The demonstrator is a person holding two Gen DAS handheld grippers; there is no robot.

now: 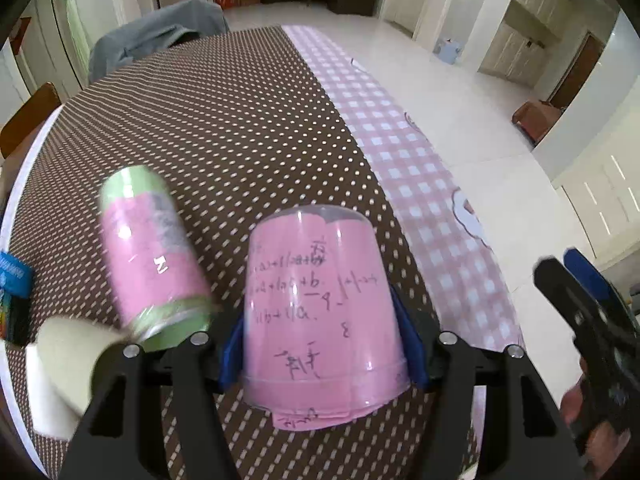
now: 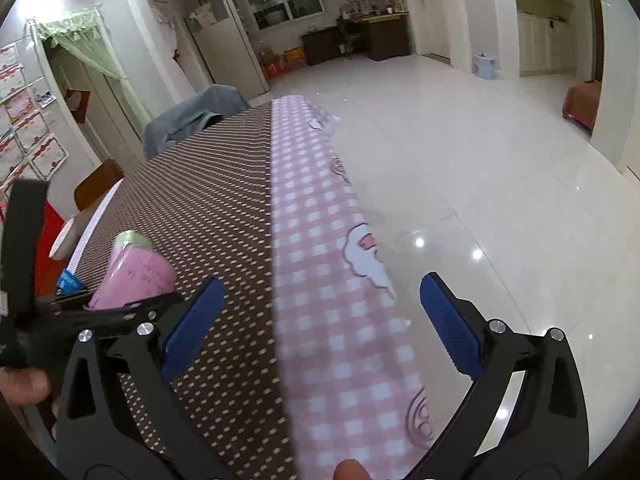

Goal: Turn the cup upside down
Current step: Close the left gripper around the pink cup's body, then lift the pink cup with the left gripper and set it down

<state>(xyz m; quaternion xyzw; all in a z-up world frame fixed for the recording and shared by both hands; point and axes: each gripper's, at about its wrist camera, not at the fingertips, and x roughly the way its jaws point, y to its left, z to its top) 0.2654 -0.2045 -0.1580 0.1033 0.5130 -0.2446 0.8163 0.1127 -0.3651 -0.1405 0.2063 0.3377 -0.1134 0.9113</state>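
A clear plastic cup (image 1: 320, 312) lined with pink paper with handwriting stands upside down, base up, on the brown dotted tablecloth (image 1: 224, 128). My left gripper (image 1: 324, 344) is shut on the cup, its blue pads pressing both sides near the rim. A strip of pink paper (image 1: 308, 420) sticks out under the rim. My right gripper (image 2: 320, 320) is open and empty above the table's pink checked edge (image 2: 320, 264); it also shows at the right of the left wrist view (image 1: 588, 320).
A second pink and green cup (image 1: 156, 256) lies tilted on the cloth left of the held cup, also in the right wrist view (image 2: 132, 276). A cream object (image 1: 68, 376) and a blue packet (image 1: 14, 280) sit at the left edge. A grey-draped chair (image 1: 156, 36) stands at the far end.
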